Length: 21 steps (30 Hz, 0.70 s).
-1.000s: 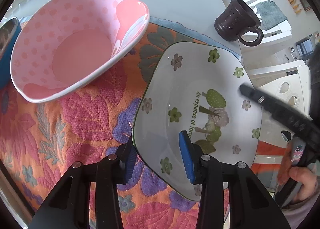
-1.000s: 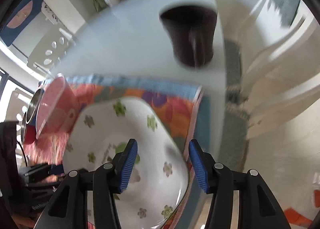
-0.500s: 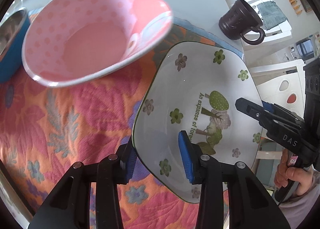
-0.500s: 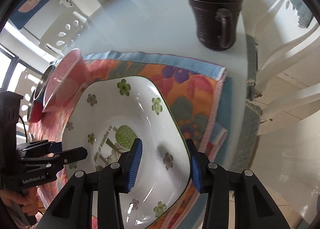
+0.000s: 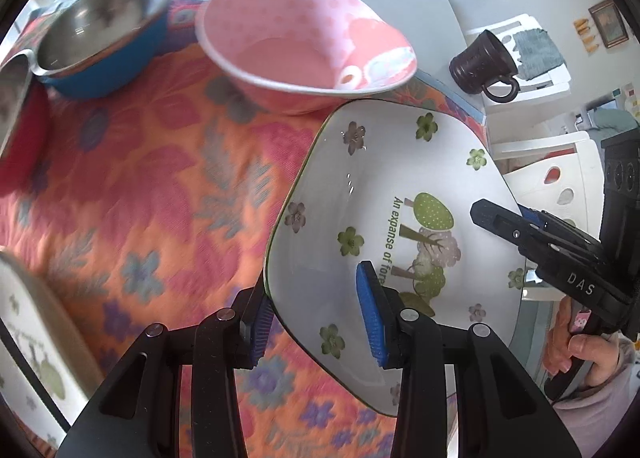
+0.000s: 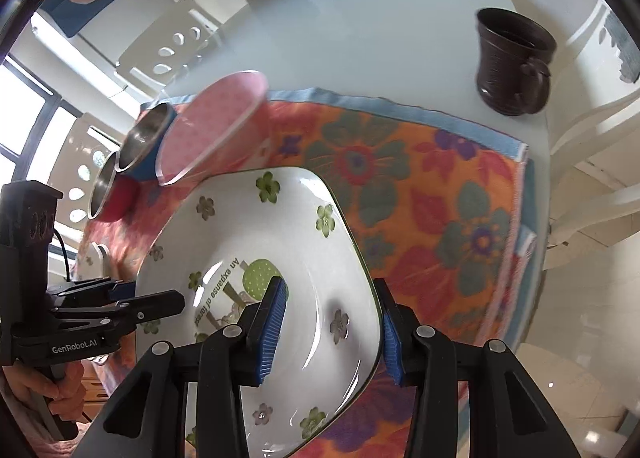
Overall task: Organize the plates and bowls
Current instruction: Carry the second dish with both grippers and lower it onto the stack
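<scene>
A white square plate (image 5: pixel 384 185) with green flowers and a tree print hangs tilted over the floral cloth (image 5: pixel 140 197), held from two sides. My left gripper (image 5: pixel 316 318) is shut on its near rim, one blue pad inside the plate and one under it. In the right wrist view my right gripper (image 6: pixel 332 330) is shut on the opposite rim of the plate (image 6: pixel 280 225). Each gripper shows in the other's view: the right one (image 5: pixel 516 221) and the left one (image 6: pixel 152 294). A second white plate (image 5: pixel 28 338) lies at the lower left.
A pink dotted bowl (image 5: pixel 304 53) leans on the cloth behind the plate. Left of it are a steel bowl with a blue outside (image 5: pixel 104 29) and one with a red outside (image 5: pixel 16 105). A dark mug (image 5: pixel 480 65) stands on the white table (image 6: pixel 380 25). White chairs surround it.
The right gripper closed on the plate's rim. Both grippers then carried the plate leftward over the cloth; the steel bowls and the second plate came into the left wrist view.
</scene>
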{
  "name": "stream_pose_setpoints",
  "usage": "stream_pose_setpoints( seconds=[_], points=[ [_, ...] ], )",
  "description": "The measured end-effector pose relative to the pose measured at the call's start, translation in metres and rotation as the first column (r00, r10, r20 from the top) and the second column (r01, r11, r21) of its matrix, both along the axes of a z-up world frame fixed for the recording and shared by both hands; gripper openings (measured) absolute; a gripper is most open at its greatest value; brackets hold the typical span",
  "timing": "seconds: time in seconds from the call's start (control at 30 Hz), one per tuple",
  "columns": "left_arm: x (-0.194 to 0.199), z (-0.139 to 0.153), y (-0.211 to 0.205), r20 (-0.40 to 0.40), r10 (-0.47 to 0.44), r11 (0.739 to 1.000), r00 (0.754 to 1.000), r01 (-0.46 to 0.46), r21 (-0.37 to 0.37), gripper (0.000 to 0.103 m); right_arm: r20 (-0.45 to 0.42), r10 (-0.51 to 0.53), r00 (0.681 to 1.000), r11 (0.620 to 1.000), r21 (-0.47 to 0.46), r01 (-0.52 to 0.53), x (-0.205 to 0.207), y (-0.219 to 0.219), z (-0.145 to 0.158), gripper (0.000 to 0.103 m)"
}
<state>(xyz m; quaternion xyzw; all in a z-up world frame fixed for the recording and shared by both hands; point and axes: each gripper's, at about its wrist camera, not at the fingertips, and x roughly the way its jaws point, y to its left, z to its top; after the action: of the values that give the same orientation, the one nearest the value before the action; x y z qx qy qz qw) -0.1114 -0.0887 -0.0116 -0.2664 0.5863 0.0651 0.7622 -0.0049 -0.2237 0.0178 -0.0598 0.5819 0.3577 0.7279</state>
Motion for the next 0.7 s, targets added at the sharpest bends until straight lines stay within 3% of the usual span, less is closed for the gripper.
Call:
stream_pose_setpoints(
  seconds=[0.33, 0.7],
  points=[
    [-0.061, 0.020, 0.048, 0.027, 0.042, 0.999, 0.999, -0.042, -0.010, 0.035, 0.029, 0.044, 0.999, 0.998, 0.050, -0.045, -0.049, 0.051, 0.031, 0.043],
    [-0.126, 0.041, 0.121, 0.048, 0.125, 0.992, 0.991, -0.126, 0.022, 0.035, 0.017, 0.140, 0.990, 0.987, 0.076, -0.140, -0.107, 0.131, 0.040, 0.043]
  ],
)
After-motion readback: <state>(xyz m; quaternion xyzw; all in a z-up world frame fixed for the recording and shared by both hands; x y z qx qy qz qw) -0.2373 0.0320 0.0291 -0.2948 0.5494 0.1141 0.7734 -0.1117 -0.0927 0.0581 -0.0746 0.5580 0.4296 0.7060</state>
